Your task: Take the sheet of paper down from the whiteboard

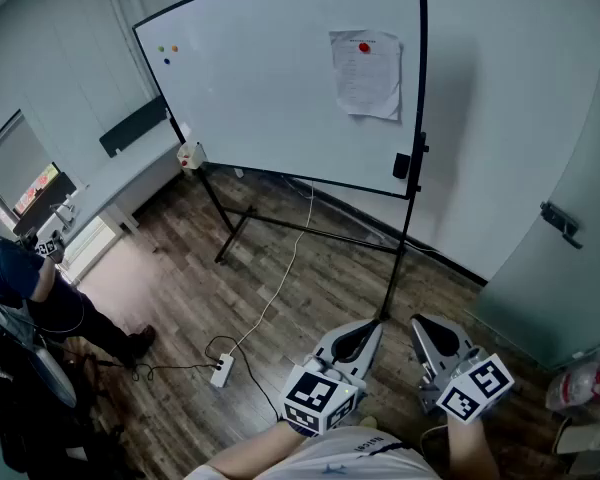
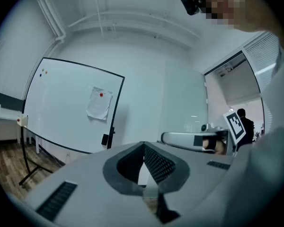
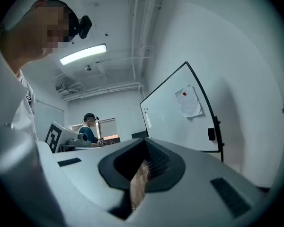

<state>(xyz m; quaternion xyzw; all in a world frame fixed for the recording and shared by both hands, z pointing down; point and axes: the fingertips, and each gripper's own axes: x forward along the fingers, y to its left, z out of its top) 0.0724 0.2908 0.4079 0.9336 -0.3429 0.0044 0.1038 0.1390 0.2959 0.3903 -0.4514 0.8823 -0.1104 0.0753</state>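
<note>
White paper hangs under a red magnet near the whiteboard's top right corner, well apart from my left gripper and right gripper. Both are held low, their jaws closed on nothing. I'd step in clear of the stand legs and the cable, then open one pair of jaws. I'd pinch a lower corner and slide the sheet from under the magnet rather than tear it. Only the gripper views show the jaws meeting; only the head view shows the floor.

The sheet of paper bears print too small to read.
</note>
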